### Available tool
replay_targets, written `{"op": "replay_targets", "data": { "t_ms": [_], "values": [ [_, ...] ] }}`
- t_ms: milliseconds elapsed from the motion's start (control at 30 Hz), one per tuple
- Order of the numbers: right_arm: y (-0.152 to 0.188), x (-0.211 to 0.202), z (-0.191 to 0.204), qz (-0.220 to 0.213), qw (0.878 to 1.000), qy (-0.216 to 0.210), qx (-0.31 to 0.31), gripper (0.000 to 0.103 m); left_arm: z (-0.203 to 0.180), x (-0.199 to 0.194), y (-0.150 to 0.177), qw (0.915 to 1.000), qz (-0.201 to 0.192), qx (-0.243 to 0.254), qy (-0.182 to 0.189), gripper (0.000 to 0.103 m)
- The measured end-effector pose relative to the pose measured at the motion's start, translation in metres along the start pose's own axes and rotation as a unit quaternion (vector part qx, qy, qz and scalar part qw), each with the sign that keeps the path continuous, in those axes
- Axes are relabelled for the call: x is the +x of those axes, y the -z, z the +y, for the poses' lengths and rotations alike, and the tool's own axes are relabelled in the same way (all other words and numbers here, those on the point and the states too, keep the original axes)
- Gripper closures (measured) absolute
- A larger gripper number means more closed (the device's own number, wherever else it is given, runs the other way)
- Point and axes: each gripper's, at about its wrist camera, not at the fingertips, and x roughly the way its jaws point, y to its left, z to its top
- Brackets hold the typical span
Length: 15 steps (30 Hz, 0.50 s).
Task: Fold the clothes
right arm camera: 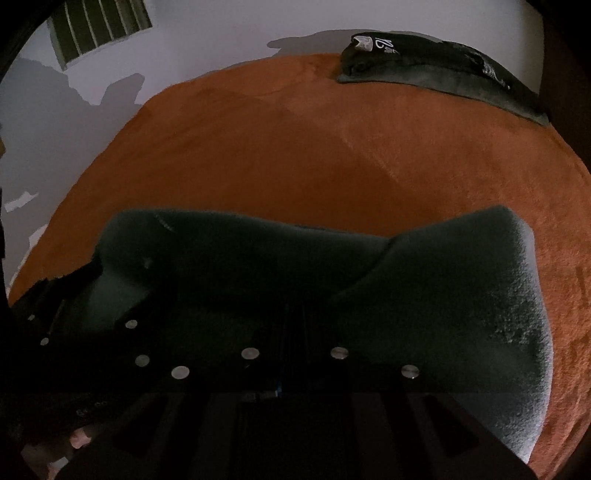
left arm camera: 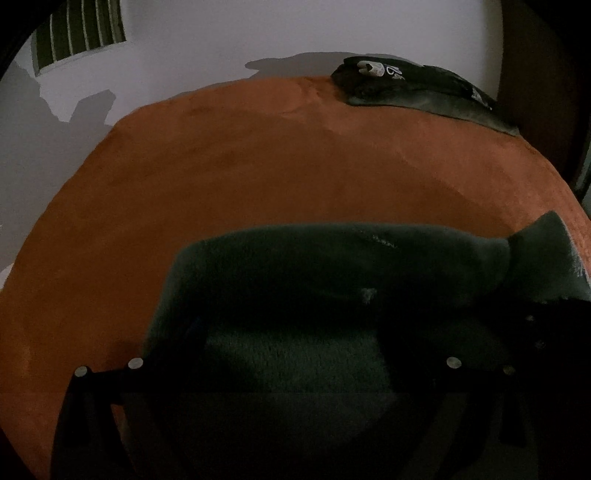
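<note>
Garment (right arm camera: 424, 295), dark green fleece — bunched nearest both cameras on an orange blanket (right arm camera: 295, 155), draped over both tools. Right gripper (right arm camera: 295, 332): jaws drawn together, the fleece gathered and lifted at them (pads too dark to make out). Left gripper (left arm camera: 295, 362): fingers set wide apart, fleece lying across the gap; whether they pinch it cannot be told. Folded dark clothing (left arm camera: 417, 88) with white print — at the blanket's far edge, well apart from the fleece. Pale wall (left arm camera: 203, 44) behind, striped vent (right arm camera: 99, 29) at its upper left.
</note>
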Motion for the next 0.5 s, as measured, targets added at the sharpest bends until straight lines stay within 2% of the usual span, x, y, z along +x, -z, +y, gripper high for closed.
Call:
{"op": "replay_targets", "data": {
  "t_ms": [100,200,300,367,400,500],
  "values": [
    [0.003,-0.01,-0.011,-0.006,1.0,-0.006,0.016,0.103,0.015,-0.011,0.007,0.9999,-0.008,-0.006,0.01,0.005],
    [0.008,-0.022,-0.021,-0.019,1.0,-0.007,0.022,0.103,0.022,-0.015,0.014,0.9996,-0.023,-0.013,0.011,0.005],
    [0.017,-0.043,-0.043,-0.048,0.998,0.01,0.05,0.103,0.024,-0.03,0.022,0.9968,-0.071,0.012,-0.034,0.005],
    [0.022,-0.049,-0.059,-0.051,0.996,0.011,0.07,0.103,0.027,-0.038,0.028,0.993,-0.095,0.024,-0.067,0.005],
    [0.024,-0.051,-0.067,-0.051,0.996,0.01,0.079,0.103,0.034,-0.038,0.028,0.9927,-0.091,0.017,-0.077,0.005],
    [0.031,-0.062,-0.087,-0.056,0.993,0.015,0.104,0.103,0.066,-0.029,0.026,0.9951,-0.054,-0.041,-0.073,0.005]
  ]
}}
